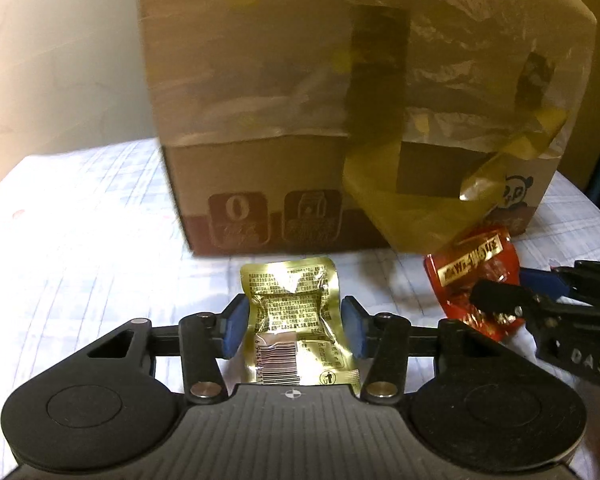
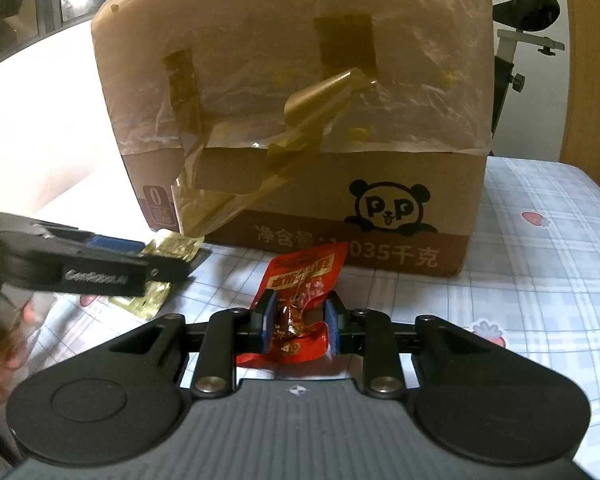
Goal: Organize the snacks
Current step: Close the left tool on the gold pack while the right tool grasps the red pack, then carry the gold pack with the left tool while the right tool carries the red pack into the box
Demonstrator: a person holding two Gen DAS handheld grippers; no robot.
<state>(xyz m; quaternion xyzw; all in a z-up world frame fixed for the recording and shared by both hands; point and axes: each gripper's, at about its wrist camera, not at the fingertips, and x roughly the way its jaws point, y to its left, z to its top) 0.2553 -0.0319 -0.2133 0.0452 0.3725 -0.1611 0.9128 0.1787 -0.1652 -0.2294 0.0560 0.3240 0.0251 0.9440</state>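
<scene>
The left tongs (image 1: 293,326) grip a gold packet (image 1: 296,320) by its sides, its long axis running straight ahead toward the cardboard box (image 1: 284,128). The right tongs (image 2: 298,326) are clamped on a crumpled red packet (image 2: 300,292) (also pointing boxward). Both packets sit just in front of the box, above the checked counter (image 2: 540,280), side by side. The box's top opening is cut off from view, and tape and plastic film blur its front.

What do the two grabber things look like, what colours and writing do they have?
Both the left gripper and right gripper are matte black plastic with ribbed grey bodies, round side discs, silver rivets and blue rubber pads. The left one's side bears white lettering; the right one's shows "DAS".
</scene>
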